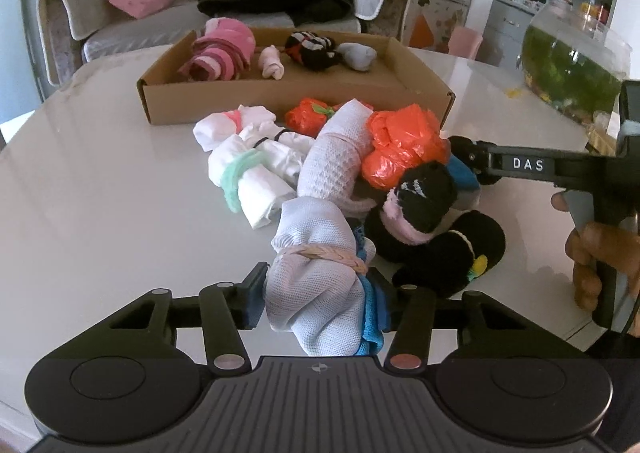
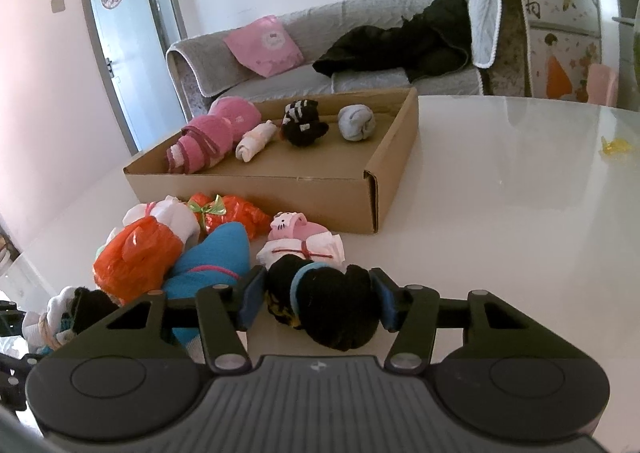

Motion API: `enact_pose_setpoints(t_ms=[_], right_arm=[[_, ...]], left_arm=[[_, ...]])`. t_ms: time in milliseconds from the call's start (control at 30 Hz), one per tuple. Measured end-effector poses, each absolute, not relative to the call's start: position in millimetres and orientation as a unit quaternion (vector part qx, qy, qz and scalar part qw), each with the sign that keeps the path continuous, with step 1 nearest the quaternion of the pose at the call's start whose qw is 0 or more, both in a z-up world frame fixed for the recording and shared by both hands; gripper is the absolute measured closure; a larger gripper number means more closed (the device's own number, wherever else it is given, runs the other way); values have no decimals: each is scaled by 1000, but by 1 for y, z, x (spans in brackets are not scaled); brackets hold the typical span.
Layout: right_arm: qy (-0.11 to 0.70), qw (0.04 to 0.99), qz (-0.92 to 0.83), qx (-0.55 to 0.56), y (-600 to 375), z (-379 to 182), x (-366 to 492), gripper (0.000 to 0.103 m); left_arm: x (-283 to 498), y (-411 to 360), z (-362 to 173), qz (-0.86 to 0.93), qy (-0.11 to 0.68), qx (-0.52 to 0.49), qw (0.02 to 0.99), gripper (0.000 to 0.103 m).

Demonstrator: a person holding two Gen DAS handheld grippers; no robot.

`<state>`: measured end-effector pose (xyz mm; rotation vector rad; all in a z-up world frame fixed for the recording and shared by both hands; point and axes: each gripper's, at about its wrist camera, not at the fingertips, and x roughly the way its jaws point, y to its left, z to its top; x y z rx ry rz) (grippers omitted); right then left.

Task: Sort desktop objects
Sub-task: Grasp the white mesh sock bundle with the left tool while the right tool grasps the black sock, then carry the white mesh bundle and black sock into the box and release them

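A light grey sock bundle point(image 1: 316, 281) tied with a beige band lies at the near end of the pile, blue cloth beside it. My left gripper point(image 1: 320, 301) is shut on it, pads against both sides. My right gripper point(image 2: 318, 303) is shut on a black sock bundle point(image 2: 324, 305) with a blue band. In the left wrist view the right gripper point(image 1: 470, 159) reaches into the pile from the right, a hand point(image 1: 600, 253) on its handle. The cardboard box point(image 1: 296, 105) behind the pile holds a pink roll point(image 1: 220, 53), a small pale roll, a black striped bundle point(image 2: 300, 123) and a grey ball point(image 2: 356, 123).
Between the grippers and the box lie white bundles point(image 1: 248, 165), orange plastic bags point(image 1: 400, 149), a lavender sock point(image 1: 336, 157) and a blue bundle point(image 2: 216, 257). A fish bowl point(image 1: 572, 65) stands on the white table point(image 2: 500, 213) at the far right. A sofa point(image 2: 360, 65) stands beyond the table.
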<state>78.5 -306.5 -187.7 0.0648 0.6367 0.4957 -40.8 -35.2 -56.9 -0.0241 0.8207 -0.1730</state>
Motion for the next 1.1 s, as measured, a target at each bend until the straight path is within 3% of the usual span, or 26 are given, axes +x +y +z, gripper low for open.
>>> enact_pose_setpoints(t_ms=[367,767,1100], right_arm=[[296,923,239,60,-325,-183,71,53],[278,925,235,113,-345,-174,74,53],[243,930,243,130,-347,-132,99,53]], left_arm=[[-52,-23,-48,-84,399,-29,913,49],[-78,22,-1,-44,353,-61,933,49],[-20,45,51,-44,301,-62,951,49]])
